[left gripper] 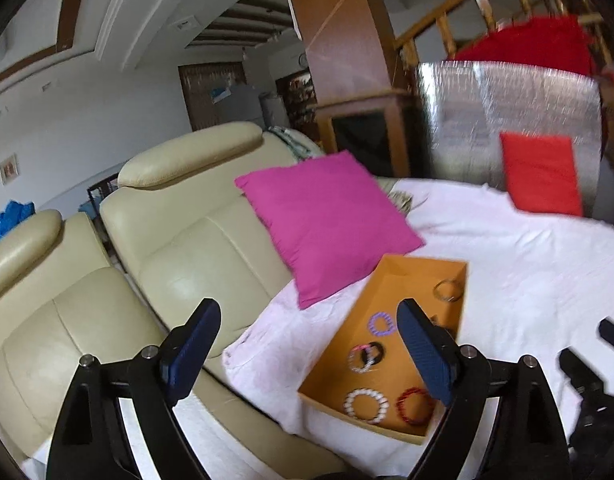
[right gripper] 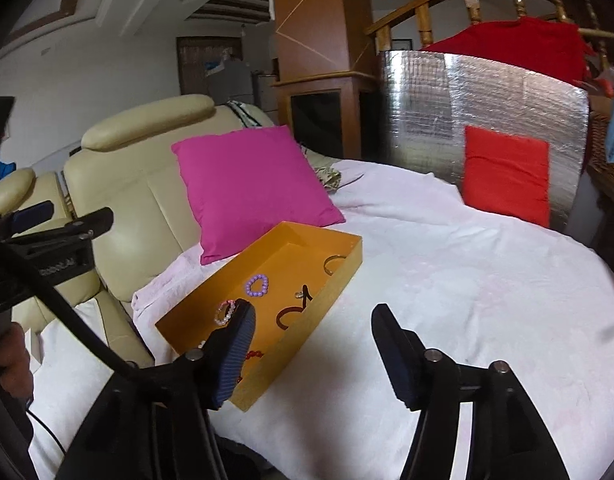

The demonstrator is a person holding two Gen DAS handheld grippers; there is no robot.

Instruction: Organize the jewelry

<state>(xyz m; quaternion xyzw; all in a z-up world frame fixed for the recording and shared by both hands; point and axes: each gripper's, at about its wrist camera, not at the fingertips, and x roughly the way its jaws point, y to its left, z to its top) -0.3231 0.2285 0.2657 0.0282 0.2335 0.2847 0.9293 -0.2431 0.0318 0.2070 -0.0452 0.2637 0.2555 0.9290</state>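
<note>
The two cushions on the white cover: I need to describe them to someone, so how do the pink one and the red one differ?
The pink cushion is magenta and leans on the cream sofa back beside the orange tray. The red cushion looks smaller, is farther back, and stands against the silver panel. Both are plain and square.

White sheet right of orange tray lies bare, open passage. Pink pillow blocks tray's far left; foil panel walls the back.
</note>
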